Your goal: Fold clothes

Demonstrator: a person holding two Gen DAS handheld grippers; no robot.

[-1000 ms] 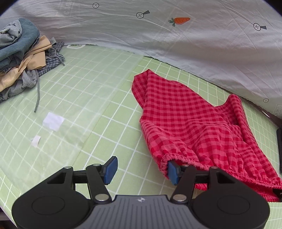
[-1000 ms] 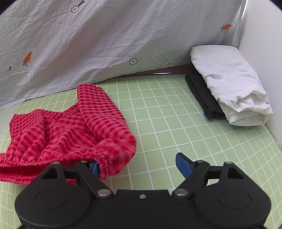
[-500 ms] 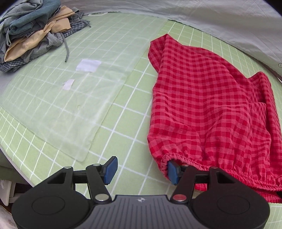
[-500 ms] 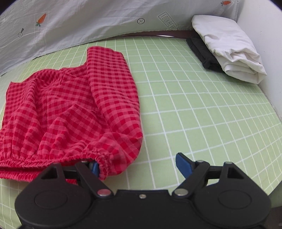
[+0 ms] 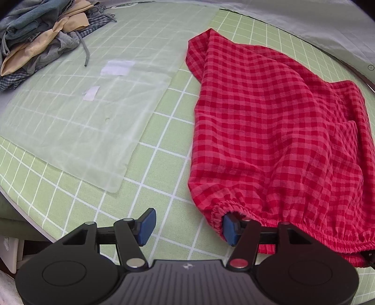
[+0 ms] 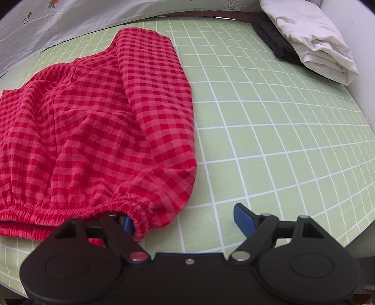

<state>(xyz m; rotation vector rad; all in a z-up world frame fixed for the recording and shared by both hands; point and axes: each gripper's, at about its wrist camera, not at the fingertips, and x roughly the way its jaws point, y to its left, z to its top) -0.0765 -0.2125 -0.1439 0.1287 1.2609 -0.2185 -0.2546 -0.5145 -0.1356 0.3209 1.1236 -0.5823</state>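
Observation:
A red checked garment (image 5: 276, 131) with an elastic waistband lies spread on the green grid mat (image 5: 164, 150); it also shows in the right wrist view (image 6: 93, 122). My left gripper (image 5: 187, 225) is open at the waistband's left end, and its right finger (image 5: 230, 228) sits inside the waistband opening. My right gripper (image 6: 185, 223) is open at the waistband's right end, and its left finger (image 6: 126, 224) is tucked in the waistband. The waistband is stretched between the two inner fingers.
A pile of unfolded clothes (image 5: 39, 35) lies at the far left. A translucent sheet (image 5: 89, 112) covers the mat's left part. Folded white cloth (image 6: 311, 40) on dark cloth (image 6: 274, 40) sits far right by a wall. A grey printed sheet (image 6: 70, 18) hangs behind.
Both grippers have risen and tilted down over the mat, so the garment is seen more from above and lies longer and flatter. Both jaws stay open with the waistband hooked.

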